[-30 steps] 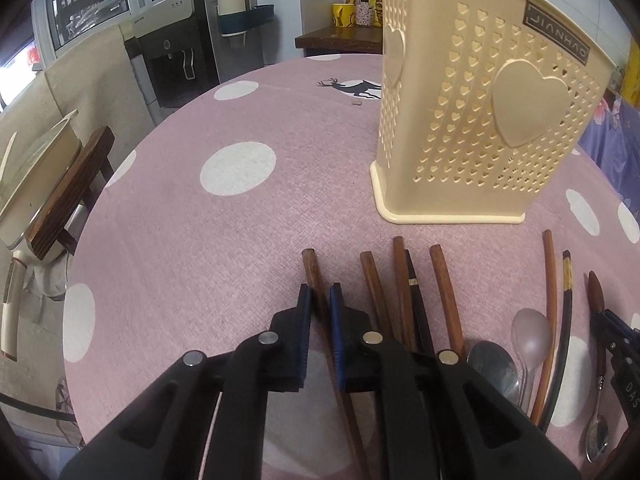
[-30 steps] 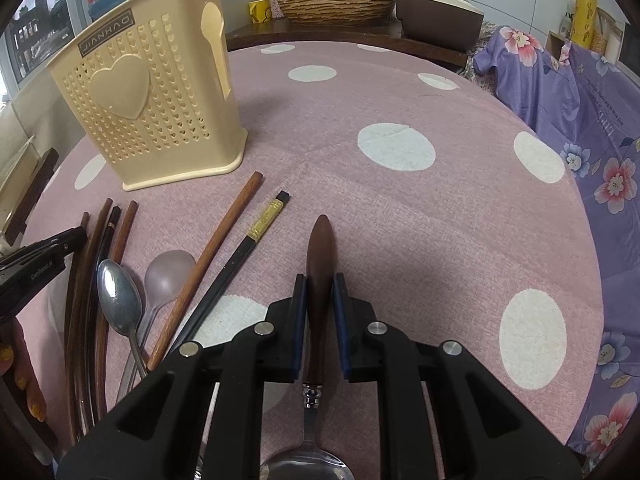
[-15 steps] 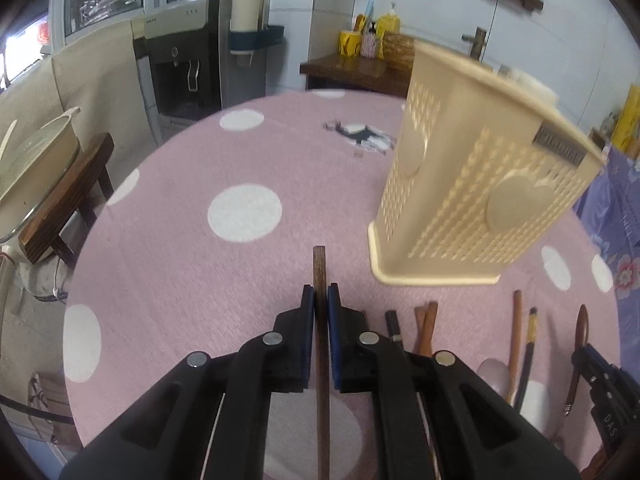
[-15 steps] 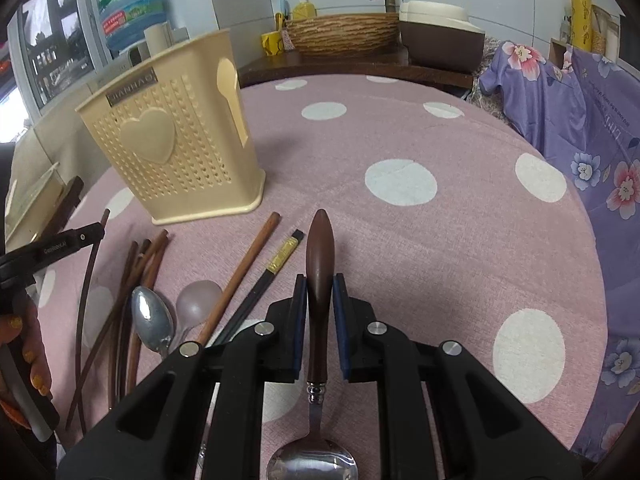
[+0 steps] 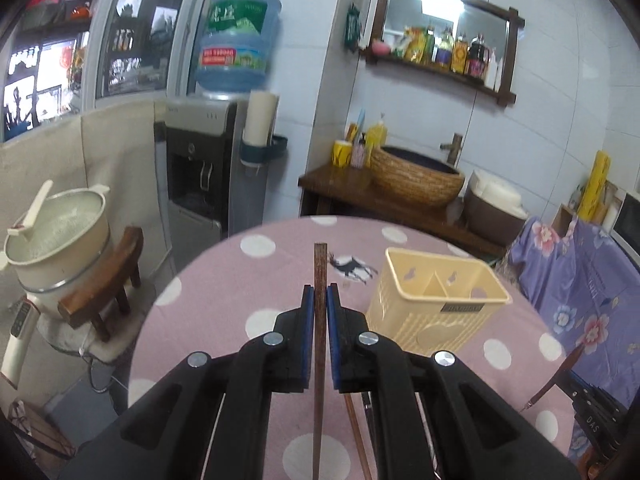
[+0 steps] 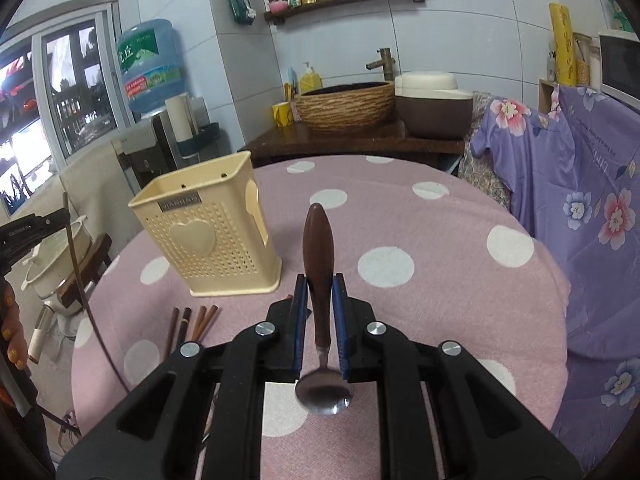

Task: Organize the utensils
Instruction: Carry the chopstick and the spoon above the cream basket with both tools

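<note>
Utensils split three ways now: one dark wooden chopstick point(image 5: 320, 276) pinched in the left tool point(image 5: 320, 300), one wooden-handled spoon point(image 6: 318, 256) pinched in the right tool point(image 6: 320, 292), and loose chopsticks point(image 6: 192, 320) lying on the table point(image 6: 440, 240) just in front of the holder. Left tool's pads are pressed tight on the chopstick partway along its length, the blunt end poking out past the tips and the rest trailing back under the tool, clear of the cloth. Right tool clamps the spoon's brown handle near its neck, handle forward, steel bowl hanging back below the jaws. Both are gripped lengthwise along the fingers, probably so each can be tipped and dropped end-first. Cream utensil holder point(image 5: 440, 304) stands upright on the pink dotted cloth, ahead-right of the left tool and ahead-left of the right one; top is open, with a divider making separate compartments, all looking empty from here. Likely step: carry both over the holder. Risk: a thin chopstick held by one point may swivel when tilted.
</note>
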Tool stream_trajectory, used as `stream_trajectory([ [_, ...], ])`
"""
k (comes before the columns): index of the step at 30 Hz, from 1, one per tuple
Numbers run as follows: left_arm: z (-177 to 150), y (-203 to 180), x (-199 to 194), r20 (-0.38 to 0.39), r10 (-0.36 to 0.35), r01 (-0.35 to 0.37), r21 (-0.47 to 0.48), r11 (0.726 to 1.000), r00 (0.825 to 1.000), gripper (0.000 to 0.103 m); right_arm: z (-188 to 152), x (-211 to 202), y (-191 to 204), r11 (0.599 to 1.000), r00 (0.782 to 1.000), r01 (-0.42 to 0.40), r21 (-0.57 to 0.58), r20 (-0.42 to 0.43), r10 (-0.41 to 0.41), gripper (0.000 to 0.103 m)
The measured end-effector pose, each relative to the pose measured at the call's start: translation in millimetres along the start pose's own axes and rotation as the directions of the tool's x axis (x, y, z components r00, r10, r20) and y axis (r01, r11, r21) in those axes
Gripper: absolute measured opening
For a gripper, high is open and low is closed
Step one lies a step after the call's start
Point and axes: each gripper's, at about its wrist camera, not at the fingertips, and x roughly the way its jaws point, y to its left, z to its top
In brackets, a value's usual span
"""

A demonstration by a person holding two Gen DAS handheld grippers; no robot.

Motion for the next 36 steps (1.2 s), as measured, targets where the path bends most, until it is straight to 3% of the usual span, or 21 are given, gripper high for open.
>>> stream_trajectory([
  [10, 5.8, 0.7, -2.6, 0.031, 0.019, -0.019, 0.022, 1.0, 0.999, 0.008, 10.1, 17.4, -4.5, 1.0, 1.0, 0.006, 0.002, -0.009, -0.006, 0.001],
  [12, 5.8, 2.7, -2.3, 0.025, 0.013, -0.013, 0.021, 1.0, 1.0, 0.008, 14.6, 33.4, -9.0, 1.0, 0.999, 0.017, -0.003, -0.039, -0.017, 0.013],
  [13, 5.8, 2.9, -2.2, 0.026, 0.012, -0.013, 0.021, 1.0, 1.0, 0.008, 16.9, 48.3, -11.9, 1.0, 0.997, 0.006, 0.0, -0.082, -0.006, 0.036],
  [14, 6.1, 2.8, -2.4, 0.027, 0.012, -0.013, 0.019, 1.0, 1.0, 0.008, 18.6, 63.3, -15.1, 1.0, 0.993, -0.002, 0.009, -0.115, 0.003, 0.048],
  [23, 4.5, -0.2, -6.5, 0.027, 0.001, -0.002, 0.031, 1.0, 1.0, 0.008, 28.7, 191.1, -12.9, 0.999, 0.946, 0.028, -0.045, -0.32, -0.041, 0.038],
  [25, 3.7, -1.4, -6.4, 0.03, 0.002, -0.003, 0.038, 0.999, 1.0, 0.008, 29.6, 211.1, -14.7, 0.998, 0.926, 0.043, -0.045, -0.373, -0.057, 0.033],
  [30, 2.8, -0.5, -7.7, 0.033, 0.0, -0.002, 0.044, 0.999, 0.999, 0.008, 32.1, 224.3, -8.0, 0.99, 0.913, 0.073, -0.121, -0.392, -0.115, 0.03],
  [32, 3.0, 0.6, -7.4, 0.031, -0.001, 0.0, 0.039, 0.999, 1.0, 0.008, 30.6, 224.5, -5.6, 0.982, 0.914, 0.098, -0.158, -0.376, -0.152, 0.02],
  [36, 2.4, -1.4, -6.1, 0.031, 0.003, -0.005, 0.044, 0.999, 0.999, 0.008, 30.8, 223.2, -11.5, 0.986, 0.917, 0.081, -0.144, -0.378, -0.13, 0.016],
])
